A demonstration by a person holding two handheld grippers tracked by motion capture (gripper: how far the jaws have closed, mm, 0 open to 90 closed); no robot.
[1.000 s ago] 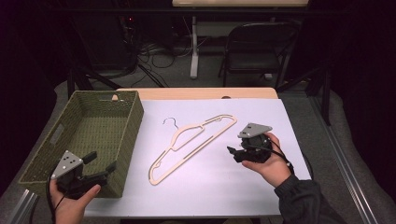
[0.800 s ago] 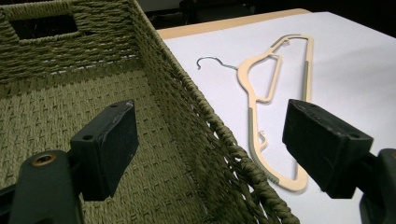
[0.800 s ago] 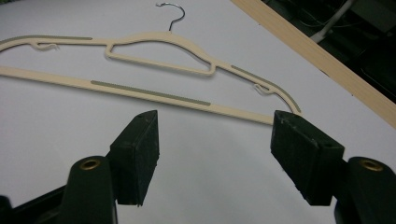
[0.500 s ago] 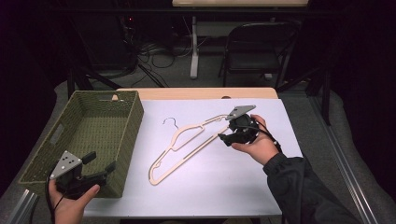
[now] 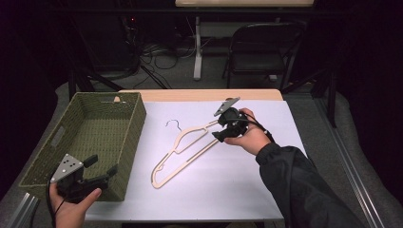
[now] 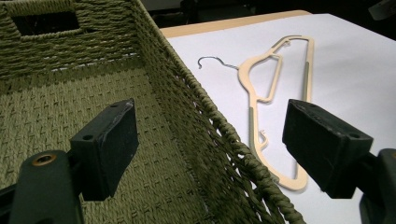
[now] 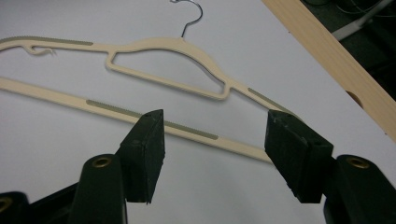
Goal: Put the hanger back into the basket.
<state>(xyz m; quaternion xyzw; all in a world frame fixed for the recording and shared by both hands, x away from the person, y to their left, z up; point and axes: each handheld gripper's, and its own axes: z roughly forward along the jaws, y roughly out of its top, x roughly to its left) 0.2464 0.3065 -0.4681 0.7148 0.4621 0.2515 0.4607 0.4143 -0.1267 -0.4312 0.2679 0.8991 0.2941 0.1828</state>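
A cream plastic hanger [image 5: 177,142] with a metal hook lies flat on the white table, slanting from lower left to upper right. My right gripper [image 5: 219,129] hovers at the hanger's upper right end. In the right gripper view its open jaws [image 7: 212,123] straddle the corner where the hanger [image 7: 154,45] joins its bottom bar, touching nothing. My left gripper [image 5: 102,165] is held at the near left by the front corner of a green woven basket [image 5: 138,123]. It is open [image 6: 210,121], with the basket rim [image 6: 205,112] between the jaws farther off and the hanger [image 6: 252,121] beyond.
The basket stands empty on the table's left side. White table covering [image 5: 228,185] spreads around the hanger; a wooden edge [image 5: 199,95] runs along the back. A black folding chair [image 5: 261,52] and cables sit on the floor behind the table.
My right gripper has moved left and away from me, from beside the hanger to over its upper right end. The left gripper has barely shifted.
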